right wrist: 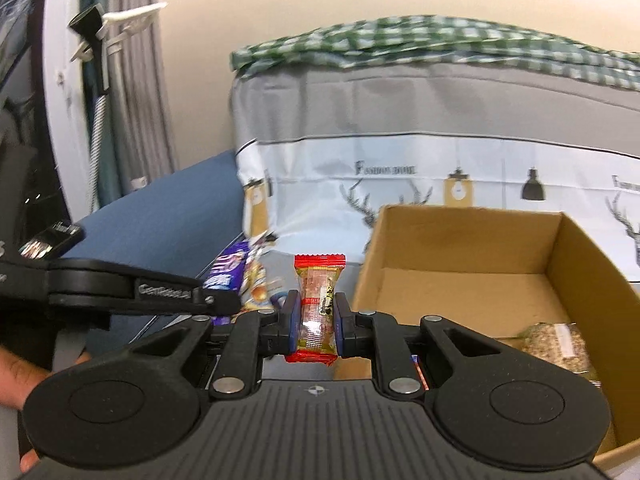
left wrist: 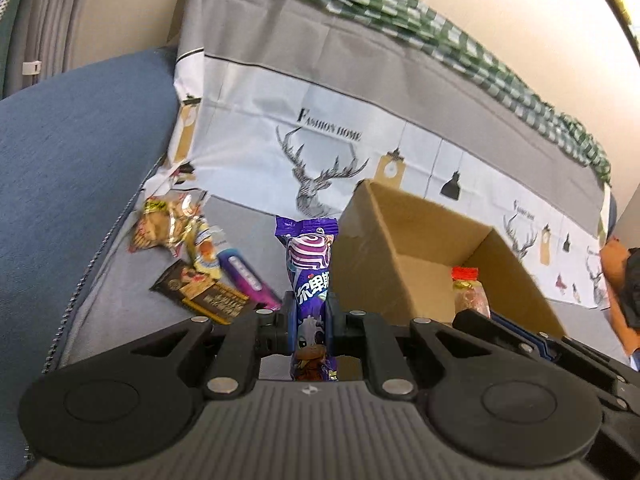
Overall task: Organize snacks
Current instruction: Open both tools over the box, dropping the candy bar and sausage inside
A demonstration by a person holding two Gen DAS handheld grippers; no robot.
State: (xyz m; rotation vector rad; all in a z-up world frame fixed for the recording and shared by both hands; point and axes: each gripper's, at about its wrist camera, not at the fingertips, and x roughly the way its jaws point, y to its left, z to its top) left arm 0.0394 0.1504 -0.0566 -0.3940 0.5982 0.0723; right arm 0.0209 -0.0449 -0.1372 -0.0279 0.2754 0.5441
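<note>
Purple candy packet (left wrist: pixel 310 276) clamped upright in left gripper (left wrist: pixel 310 312); red-ended snack packet (right wrist: pixel 318 304) clamped in right gripper (right wrist: pixel 316 316), beside cardboard box (right wrist: pixel 576 256).

Purple swirl-printed wrapper (left wrist: pixel 310 276) – frame centre; red-ended clear wrapper (right wrist: pixel 319 304); plain brown cardboard box (right wrist: pixel 576 264); green-white checked cloth (left wrist: pixel 440 36) upper right; grey-white deer-print cover (left wrist: pixel 320 120); blue cushion (left wrist: pixel 68 152) left.

"FASHION HOME" printed on sofa cover (left wrist: pixel 330 131), above deer head print. Purple candy wrapper (left wrist: pixel 310 264) shows Chinese characters, partly hidden, unreadable.
</note>
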